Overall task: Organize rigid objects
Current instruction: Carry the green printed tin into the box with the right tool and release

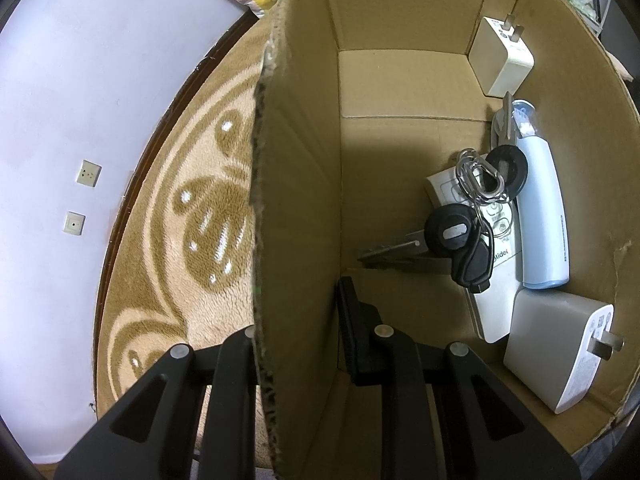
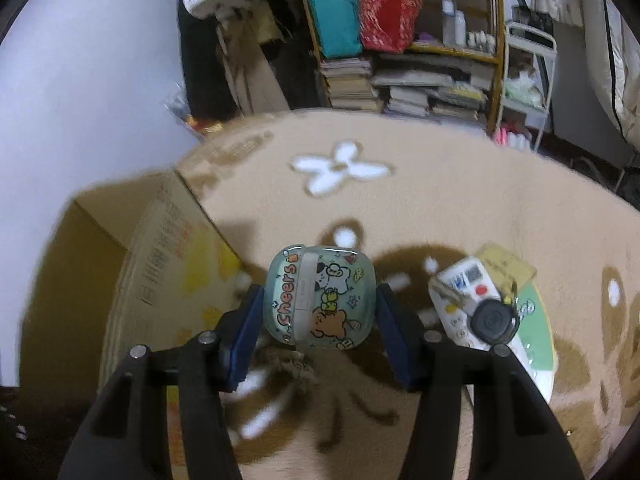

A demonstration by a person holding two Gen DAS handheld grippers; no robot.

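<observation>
Cardboard box: open-topped, standing on a patterned beige rug. All places below are given from this box.

Left gripper: straddles the box's near side wall, one finger outside and mostly hidden behind the cardboard, the other finger inside. The jaws close on that wall, though the contact on the outer face is out of sight.

Inside the box, against the far wall:
- white charger, prongs up, in the far corner;
- pale blue device, lengthwise along the wall, its top end partly covered;
- bunch of keys with black heads and a wire ring, lying over a white remote whose face is largely hidden;
- grey-white plug adapter, nearest the camera.

Right gripper: outside the box, beside its printed outer wall, clamped on a clear earbud case with cartoon stickers and the word "Cheers", held above the rug.

Further from the box, on the rug: a second remote with a black key fob resting on it, over a green-and-white item, partly cut off by the gripper finger. Motion blur softens details there.
</observation>
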